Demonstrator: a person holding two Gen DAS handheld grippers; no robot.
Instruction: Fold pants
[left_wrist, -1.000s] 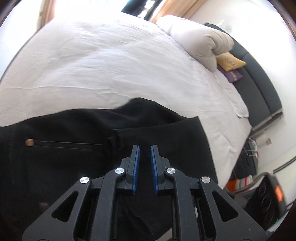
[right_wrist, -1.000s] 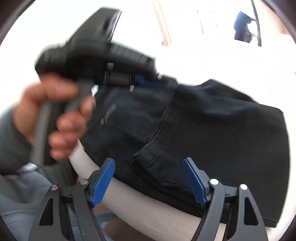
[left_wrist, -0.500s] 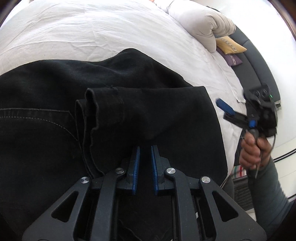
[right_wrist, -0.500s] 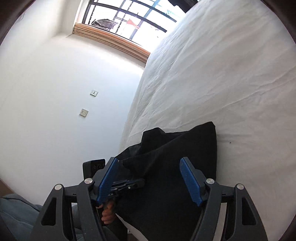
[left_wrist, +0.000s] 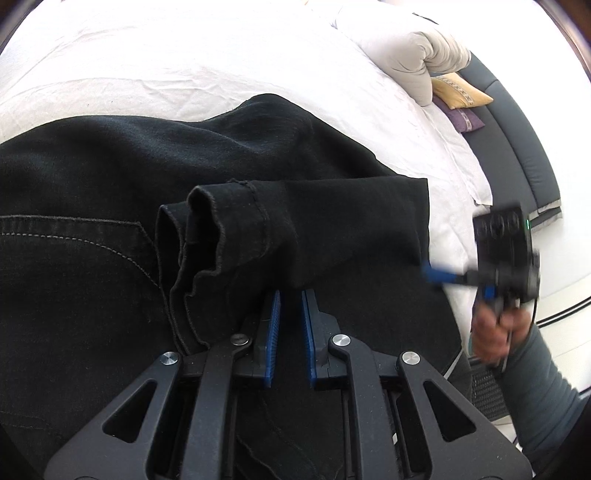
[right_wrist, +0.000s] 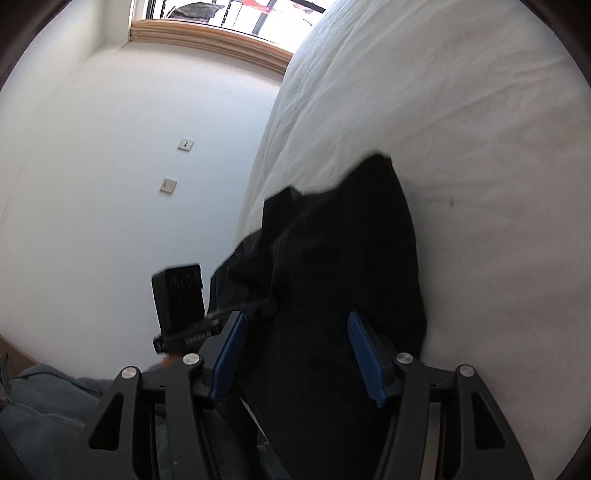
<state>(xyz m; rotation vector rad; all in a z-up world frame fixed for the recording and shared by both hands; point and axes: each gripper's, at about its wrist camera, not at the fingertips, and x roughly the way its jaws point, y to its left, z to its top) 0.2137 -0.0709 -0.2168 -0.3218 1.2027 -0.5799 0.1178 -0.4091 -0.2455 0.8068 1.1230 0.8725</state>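
Pants (left_wrist: 122, 206), black with pale stitching along a pocket seam, lay folded over at the near edge of the bed (left_wrist: 177, 70), their hems bunched on top of the seat. No readable label or writing showed on them. The left gripper (left_wrist: 289, 317) was pinched together on a fold of the pant leg. In the right wrist view, the right gripper (right_wrist: 295, 354) had its blue pads spread to either side of the dark cloth, jaws closing, pads not yet pressing on it. Beyond the far right corner of the bed sat a rolled white duvet (left_wrist: 410, 55), a yellow cushion (left_wrist: 460, 90) and a purple cushion (left_wrist: 465, 120) against a dark headboard (left_wrist: 524, 147). Two wall sockets (right_wrist: 177, 162) showed beside the bed.
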